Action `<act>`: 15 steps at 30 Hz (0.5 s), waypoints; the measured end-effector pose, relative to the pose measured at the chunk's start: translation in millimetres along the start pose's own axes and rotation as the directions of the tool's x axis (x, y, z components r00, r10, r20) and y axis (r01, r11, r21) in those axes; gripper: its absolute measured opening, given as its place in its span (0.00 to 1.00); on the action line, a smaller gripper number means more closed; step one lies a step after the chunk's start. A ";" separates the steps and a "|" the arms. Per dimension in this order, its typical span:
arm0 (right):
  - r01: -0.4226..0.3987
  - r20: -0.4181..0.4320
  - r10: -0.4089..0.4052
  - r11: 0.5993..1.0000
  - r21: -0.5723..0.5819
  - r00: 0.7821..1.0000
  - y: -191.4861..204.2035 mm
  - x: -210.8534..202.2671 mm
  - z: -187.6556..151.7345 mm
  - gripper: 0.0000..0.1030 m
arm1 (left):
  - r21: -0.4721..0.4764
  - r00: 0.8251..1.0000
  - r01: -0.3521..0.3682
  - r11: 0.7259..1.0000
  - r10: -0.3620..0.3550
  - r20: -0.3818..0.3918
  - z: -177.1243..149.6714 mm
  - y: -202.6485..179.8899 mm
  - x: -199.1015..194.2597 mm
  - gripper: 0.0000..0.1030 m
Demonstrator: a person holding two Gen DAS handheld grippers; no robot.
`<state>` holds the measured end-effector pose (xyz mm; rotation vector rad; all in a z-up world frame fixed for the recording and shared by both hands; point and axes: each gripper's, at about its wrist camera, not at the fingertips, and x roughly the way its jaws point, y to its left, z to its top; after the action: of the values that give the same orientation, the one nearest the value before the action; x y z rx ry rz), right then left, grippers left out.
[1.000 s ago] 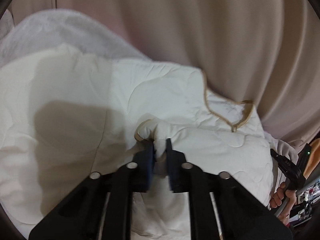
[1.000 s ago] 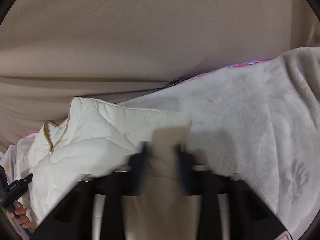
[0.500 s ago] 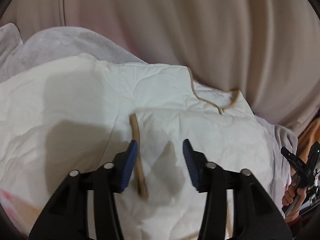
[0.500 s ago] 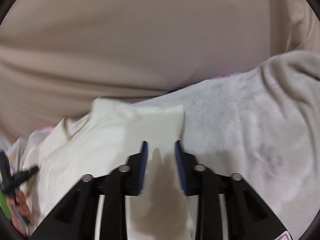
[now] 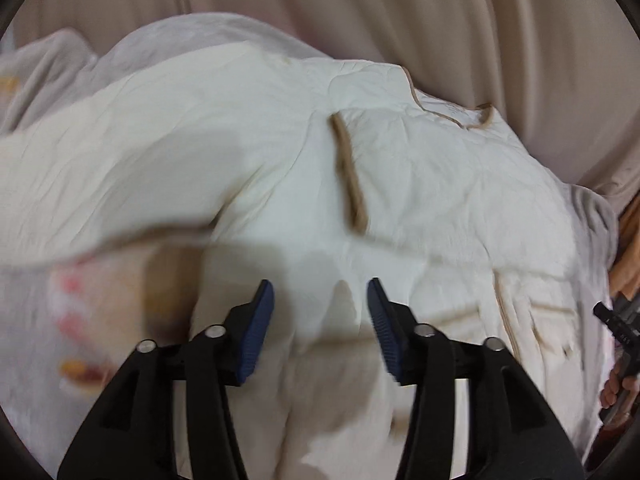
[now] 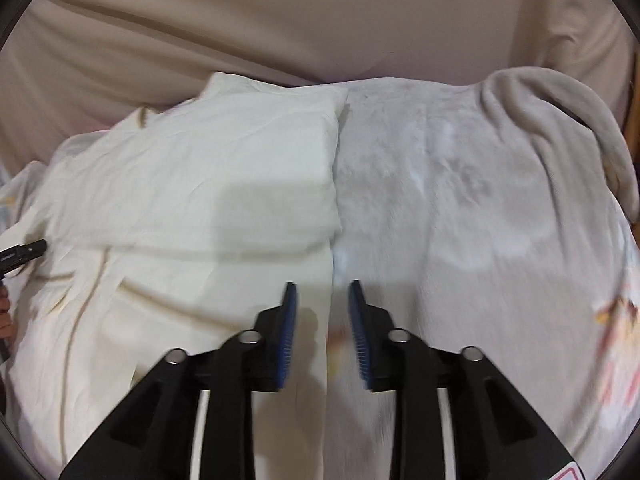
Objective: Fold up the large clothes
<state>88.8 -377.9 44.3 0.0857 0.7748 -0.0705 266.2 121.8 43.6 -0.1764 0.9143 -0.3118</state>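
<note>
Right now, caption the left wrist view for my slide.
Open left gripper hovers over the cream quilted garment, tan-trimmed cuff folded across.

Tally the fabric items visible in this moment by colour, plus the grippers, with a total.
Cream quilted garment with tan trim: 1
Grey fleece blanket under it: 1
Beige curtain behind: 1
Grippers, both open: 2, the left gripper and the right gripper
Total: 5
</note>
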 end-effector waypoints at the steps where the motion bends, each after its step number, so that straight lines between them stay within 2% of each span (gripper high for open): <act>1: -0.034 -0.005 0.035 0.999 0.006 0.999 -5.2 -20.1 -19.3 0.63 | -0.031 1.000 0.021 0.999 -0.021 -0.012 -17.8 11.5 -15.2 0.64; 2: -0.061 -0.012 0.061 0.998 0.014 0.998 -13.9 -32.3 -40.0 0.76 | -0.058 0.999 0.038 0.998 -0.039 -0.018 -33.5 19.9 -26.1 0.70; 4: -0.132 -0.047 0.134 0.990 0.041 0.990 -17.2 -49.3 -77.7 0.77 | -0.098 0.997 0.060 0.993 -0.064 -0.034 -65.1 35.6 -45.7 0.76; 7: -0.218 -0.094 0.227 0.971 0.102 0.969 -14.1 -52.3 -118.6 0.77 | -0.154 0.992 0.085 0.984 -0.098 -0.078 -101.1 46.8 -54.2 0.76; 8: -0.234 -0.103 0.246 0.965 0.120 0.964 -9.8 -51.2 -124.3 0.77 | -0.174 0.988 0.106 0.979 -0.123 -0.091 -110.8 49.5 -54.9 0.74; 9: -0.251 -0.108 0.267 0.957 0.146 0.958 -8.7 -50.8 -133.4 0.77 | -0.177 0.986 0.121 0.977 -0.139 -0.093 -120.4 52.9 -59.3 0.67; 10: -0.265 -0.110 0.285 0.950 0.164 0.952 -5.7 -51.2 -141.1 0.76 | -0.145 0.991 0.098 0.985 -0.110 -0.077 -125.8 49.2 -64.4 0.60; 11: -0.279 -0.115 0.302 0.944 0.178 0.947 -3.2 -50.3 -146.2 0.67 | -0.111 0.992 0.091 0.990 -0.100 -0.081 -127.2 43.9 -67.4 0.39; 12: -0.273 -0.120 0.297 0.945 0.183 0.947 0.5 -47.8 -149.3 0.56 | -0.106 0.990 0.106 0.989 -0.115 -0.085 -129.0 41.8 -71.4 0.24; 13: -0.253 -0.127 0.277 0.952 0.174 0.953 5.0 -47.9 -149.6 0.27 | -0.119 0.989 0.117 0.986 -0.126 -0.074 -129.9 41.3 -78.1 0.20; 14: -0.245 -0.126 0.267 0.955 0.164 0.955 8.9 -49.8 -149.8 0.12 | -0.118 0.991 0.108 0.987 -0.116 -0.063 -130.9 40.1 -85.3 0.13; 15: -0.248 -0.104 0.267 0.954 0.167 0.958 9.7 -55.2 -148.4 0.11 | -0.106 0.993 0.103 0.989 -0.109 -0.050 -132.0 38.3 -93.8 0.09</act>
<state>-52.8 -351.1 -22.1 0.3390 0.8773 0.1255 114.5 187.2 23.8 -0.3140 0.9785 -0.3694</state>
